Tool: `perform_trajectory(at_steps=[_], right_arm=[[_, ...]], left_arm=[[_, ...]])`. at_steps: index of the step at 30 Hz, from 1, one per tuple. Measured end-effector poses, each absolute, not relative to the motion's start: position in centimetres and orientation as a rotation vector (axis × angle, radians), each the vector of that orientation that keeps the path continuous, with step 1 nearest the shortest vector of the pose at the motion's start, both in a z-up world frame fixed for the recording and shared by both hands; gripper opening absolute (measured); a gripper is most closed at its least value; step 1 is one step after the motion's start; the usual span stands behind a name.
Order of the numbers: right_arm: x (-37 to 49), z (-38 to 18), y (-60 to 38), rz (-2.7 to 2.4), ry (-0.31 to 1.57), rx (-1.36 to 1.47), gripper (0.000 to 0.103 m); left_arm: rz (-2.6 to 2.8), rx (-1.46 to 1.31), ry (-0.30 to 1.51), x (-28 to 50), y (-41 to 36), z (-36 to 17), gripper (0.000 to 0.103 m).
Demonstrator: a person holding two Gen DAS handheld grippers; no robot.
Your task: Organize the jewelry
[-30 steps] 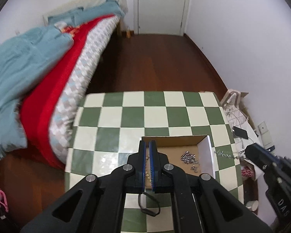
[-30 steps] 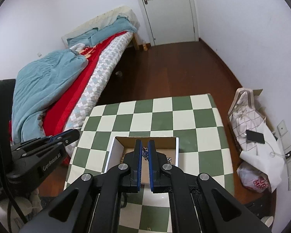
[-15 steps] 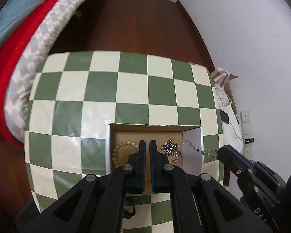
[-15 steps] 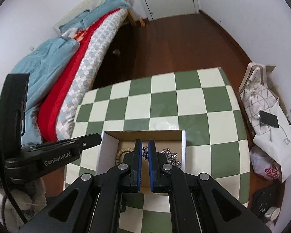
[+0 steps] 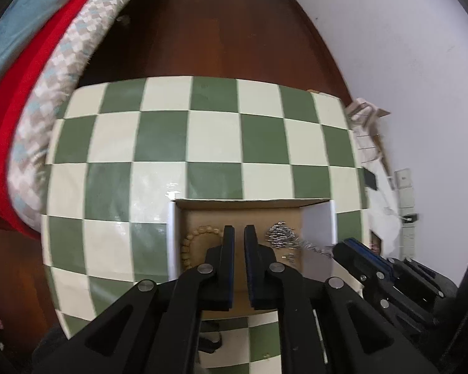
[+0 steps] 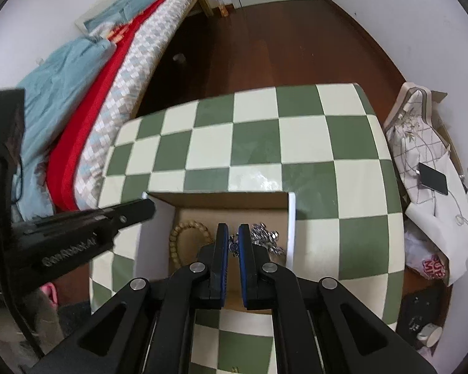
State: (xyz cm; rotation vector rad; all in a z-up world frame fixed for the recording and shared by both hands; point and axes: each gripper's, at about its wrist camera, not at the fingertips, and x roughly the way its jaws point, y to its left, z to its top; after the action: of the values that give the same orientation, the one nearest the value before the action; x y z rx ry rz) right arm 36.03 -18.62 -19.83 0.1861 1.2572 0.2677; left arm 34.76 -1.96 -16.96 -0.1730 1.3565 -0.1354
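Here, silver chain (image 6: 234, 244) pinched in right gripper (image 6: 233, 239), over box (image 6: 291, 227)

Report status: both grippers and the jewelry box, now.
Right gripper shut on silver chain over the box. Left gripper shut, empty. Bead bracelet in box. Nothing blocking.
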Motion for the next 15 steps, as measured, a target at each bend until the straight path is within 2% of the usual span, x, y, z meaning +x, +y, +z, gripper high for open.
perform_trajectory(at_steps=[1,2,3,4,5,6,10,12,15], right_arm=[[36.0,-20.0,-18.6,0.260,1.271,0.176,0.007],[35.9,-20.2,-18.6,0.249,1.281,0.161,0.013],[35.8,-20.3,-18.6,0.237,1.284,0.142,0.034],[35.7,-20.4,-18.7,0.231,1.283,0.137,0.050],[35.5,-20.3,-18.6,0.218,1.281,0.119,0.080],[35.4,-20.2,-18.6,0.213,1.277,0.105,0.089],[35.0,-19.9,-18.6,0.157,1.268,0.030,0.089],[34.8,-19.8,-18.7,0.121,1.267,0.000,0.098],[34.5,-19.8,-19.0,0.085,1.268,-0.014,0.100]], left_arm=[[-0.120,-0.154,1.350,34.7,-2.0,-16.8,0.018],[-0.111,-0.147,1.336,34.6,-1.9,-16.6,0.029],[-0.103,-0.144,1.322,34.5,-1.7,-16.3,0.066],[-0.089,-0.135,1.305,34.4,-1.5,-16.0,0.101],[-0.081,-0.131,1.289,34.3,-1.4,-15.8,0.103],[-0.070,-0.125,1.279,34.2,-1.2,-15.7,0.103],[-0.025,-0.083,1.267,33.9,-0.7,-15.5,0.103],[-0.002,-0.069,1.251,33.6,-0.5,-15.4,0.103],[0.017,-0.068,1.228,32.9,-0.2,-15.1,0.103]])
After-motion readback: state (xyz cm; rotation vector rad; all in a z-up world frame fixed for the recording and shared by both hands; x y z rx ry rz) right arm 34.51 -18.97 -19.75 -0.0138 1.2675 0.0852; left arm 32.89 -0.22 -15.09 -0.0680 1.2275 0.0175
